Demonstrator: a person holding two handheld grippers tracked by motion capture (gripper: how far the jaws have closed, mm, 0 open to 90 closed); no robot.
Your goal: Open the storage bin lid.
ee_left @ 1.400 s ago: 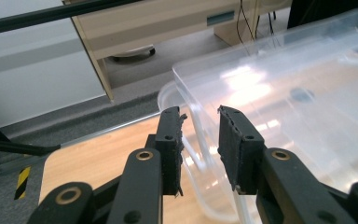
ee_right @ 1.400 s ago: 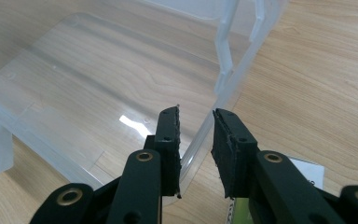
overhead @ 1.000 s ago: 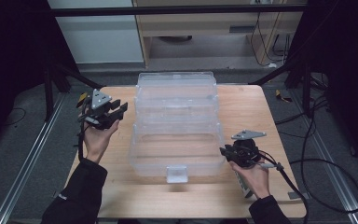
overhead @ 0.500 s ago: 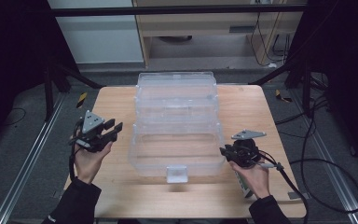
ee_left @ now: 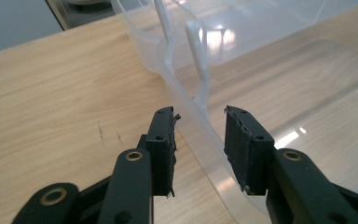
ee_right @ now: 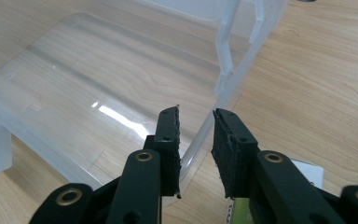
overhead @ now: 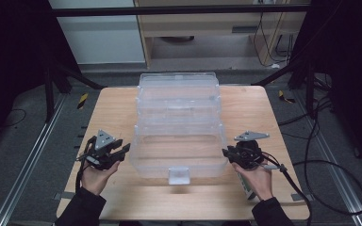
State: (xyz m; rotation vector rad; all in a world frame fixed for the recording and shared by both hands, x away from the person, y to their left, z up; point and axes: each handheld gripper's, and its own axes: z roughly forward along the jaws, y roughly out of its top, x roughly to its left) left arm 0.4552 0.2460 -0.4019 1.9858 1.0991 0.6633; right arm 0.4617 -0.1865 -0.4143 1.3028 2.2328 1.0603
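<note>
A clear plastic tiered box (overhead: 179, 101) stands open in steps in the middle of the wooden table (overhead: 113, 108). My left gripper (overhead: 122, 149) is low at the left wall of its front tray. In the left gripper view my left gripper (ee_left: 199, 112) is open, its jaws have just been opening, and the tray's clear wall (ee_left: 186, 107) runs between them untouched. My right gripper (overhead: 226, 153) is at the tray's right wall. In the right gripper view my right gripper (ee_right: 196, 112) straddles that wall (ee_right: 223, 79), which slants across the narrow gap and meets both pads.
A white latch (overhead: 178, 174) sits on the front of the tray. A small white and green card (overhead: 246, 186) lies on the table under the right hand. Bare wood lies to the left of the box and along the near edge (overhead: 169, 205).
The left hand has come down and toward the near end along the box's left side, from beside the upper tiers to the front tray's wall. The right hand has kept still.
</note>
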